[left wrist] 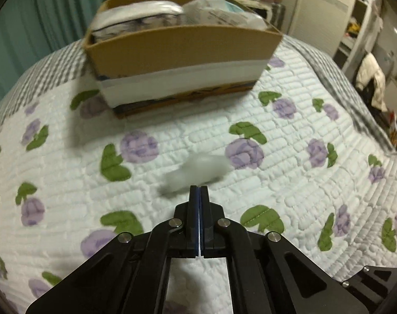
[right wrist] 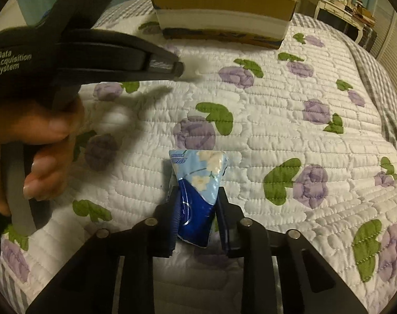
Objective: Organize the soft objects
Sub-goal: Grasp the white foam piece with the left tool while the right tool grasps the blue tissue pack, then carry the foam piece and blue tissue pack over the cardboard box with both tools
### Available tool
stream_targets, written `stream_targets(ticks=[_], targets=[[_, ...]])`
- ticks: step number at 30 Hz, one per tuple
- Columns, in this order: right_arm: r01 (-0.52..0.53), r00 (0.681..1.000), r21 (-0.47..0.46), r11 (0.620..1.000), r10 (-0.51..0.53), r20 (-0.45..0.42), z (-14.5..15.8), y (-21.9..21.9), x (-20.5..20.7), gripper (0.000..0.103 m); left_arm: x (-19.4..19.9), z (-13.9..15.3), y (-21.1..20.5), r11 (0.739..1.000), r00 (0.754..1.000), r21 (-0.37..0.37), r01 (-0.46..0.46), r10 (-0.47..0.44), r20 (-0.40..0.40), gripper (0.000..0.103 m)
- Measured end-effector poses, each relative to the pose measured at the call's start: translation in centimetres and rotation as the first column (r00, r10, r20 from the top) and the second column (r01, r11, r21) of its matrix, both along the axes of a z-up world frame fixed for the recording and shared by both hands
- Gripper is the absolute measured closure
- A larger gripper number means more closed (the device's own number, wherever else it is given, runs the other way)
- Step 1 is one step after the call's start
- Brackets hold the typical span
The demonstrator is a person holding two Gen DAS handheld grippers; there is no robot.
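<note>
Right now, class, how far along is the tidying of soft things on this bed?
Done: soft packs already sit in the cardboard box. In hand: the right gripper squeezes a blue floral packet. Left: a white cotton wad lies at the tips of the shut left gripper; grip unclear.

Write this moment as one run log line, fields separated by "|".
left tongs: shut, at white fluffy tuft | right tongs: shut on blue flowered plastic pack | cardboard box: filled, on quilt

Just past the tips of the left gripper (left wrist: 199, 189) lies a white fluffy lump (left wrist: 198, 171), too blurry to tell what it is. Farther ahead, the cardboard box (left wrist: 184, 45) holds white things, all smeared. The box's top is cut off in the right wrist view.
</note>
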State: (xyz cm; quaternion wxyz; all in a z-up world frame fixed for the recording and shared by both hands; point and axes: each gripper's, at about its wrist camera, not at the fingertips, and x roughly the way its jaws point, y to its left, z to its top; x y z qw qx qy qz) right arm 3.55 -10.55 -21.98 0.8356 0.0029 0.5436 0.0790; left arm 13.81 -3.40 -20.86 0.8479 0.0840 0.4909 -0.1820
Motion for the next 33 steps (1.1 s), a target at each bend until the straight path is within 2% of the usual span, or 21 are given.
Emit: stream_targets(ticks=[4,7,10,13,14,15,17,18,21,26,28,33], targets=[[0.028,0.998,0.004,1.000,-0.029,0.054,1.7,-0.5,-1.1,0.081,-0.6,1.0,1.3,0.998,0.999,-0.042,-0.041,0.041,-0.003,0.103],[0.052,0.994,0.012,0.999,-0.053,0.090,3.1,-1.4,-1.5,0.081,-0.5,1.7,1.4,0.998,0.998,-0.034,-0.055,0.055,0.004,0.103],[0.086,0.986,0.016,0.996,-0.088,0.141,4.8,-2.9,-1.5,0.081,-0.2,1.5,0.6,0.998,0.999,-0.043,-0.038,0.037,-0.026,0.098],[0.122,0.974,0.024,0.992,-0.125,0.188,6.9,-4.8,-0.9,0.081,0.2,1.0,0.0,1.000,0.999,-0.010,0.008,-0.008,-0.043,0.091],[0.132,0.971,0.025,0.991,-0.134,0.199,7.2,-5.3,-0.5,0.081,0.5,0.4,-0.4,1.000,0.998,0.008,0.029,-0.028,-0.058,0.079],[0.144,0.966,0.028,0.989,-0.147,0.213,7.9,-5.9,-0.3,0.081,0.7,0.1,-0.7,0.999,0.998,0.027,0.034,-0.032,-0.061,0.061],[0.161,0.958,0.036,0.986,-0.165,0.235,8.9,-6.9,-0.1,0.081,0.7,-0.1,-0.9,0.998,0.998,0.042,0.039,-0.038,-0.040,0.043],[0.167,0.954,0.039,0.985,-0.171,0.245,9.4,-7.2,0.1,0.081,0.7,0.0,-0.9,0.998,0.999,0.042,0.042,-0.041,-0.026,0.042],[0.178,0.947,0.045,0.983,-0.183,0.265,10.6,-8.2,0.8,0.081,1.4,-0.3,-1.3,0.996,0.999,0.067,0.052,-0.051,-0.012,0.041],[0.177,0.946,0.058,0.983,-0.186,0.267,10.7,-8.7,2.3,0.081,3.8,-3.3,-2.2,0.991,0.994,0.107,0.079,-0.071,-0.077,0.044],[0.173,0.946,0.062,0.983,-0.184,0.269,10.8,-8.9,2.8,0.081,3.8,-3.4,-2.6,0.992,0.993,0.079,0.094,-0.088,-0.076,0.072],[0.168,0.940,0.072,0.983,-0.182,0.288,11.7,-9.2,3.9,0.081,3.2,-2.4,-2.6,0.995,0.995,0.057,0.079,-0.076,-0.061,0.081]])
